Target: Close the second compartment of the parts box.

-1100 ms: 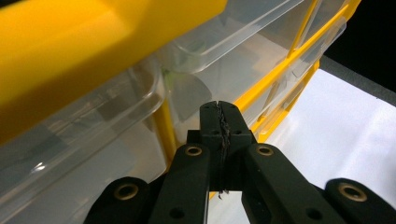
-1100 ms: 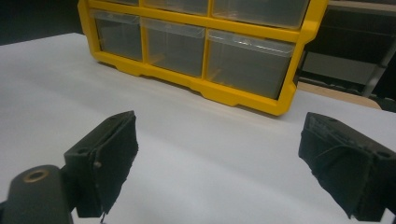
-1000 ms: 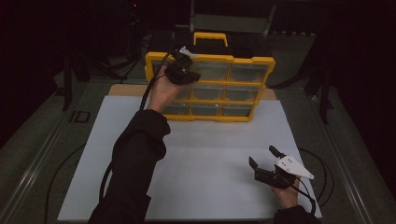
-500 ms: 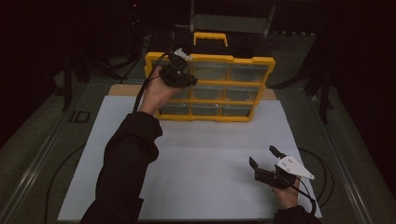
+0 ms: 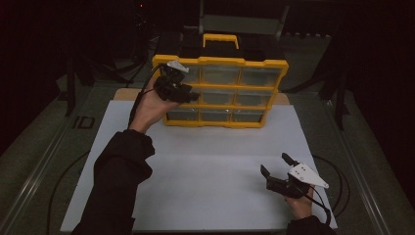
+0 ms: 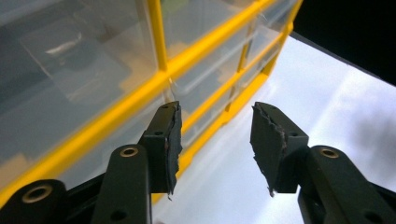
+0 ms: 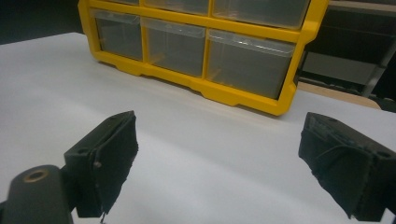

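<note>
Left tool (image 5: 188, 93): I see its jaws have just been opening, and the hand has slid leftward along the organizer's face since a second ago. In the left gripper view (image 6: 215, 140) the pads stand apart with nothing between them, so it is released.

Drawer organizer (image 5: 222, 61): yellow-framed, with clear drawers, standing upright at the far edge of the white sheet (image 5: 210, 161) on the bench. The left tool sits at its upper-left drawers.

What the change means: I judge the left tool has let go of a drawer front, so a push or close on that drawer looks finished; the drawers I can see appear flush.

Right tool (image 5: 276, 171): jaws wide, released, empty, resting low over the sheet well apart from the organizer; it has stayed put.

Left gripper view adds: clear drawer walls (image 6: 84, 60) close up, and the pad (image 6: 170, 140) just beside the yellow rail.

Right gripper view adds: the bottom row of drawers (image 7: 247, 60) shut, and the tool (image 7: 219, 158) spread over bare sheet.

High view adds: both hands together, and the organizer's handle (image 5: 220, 38).
</note>
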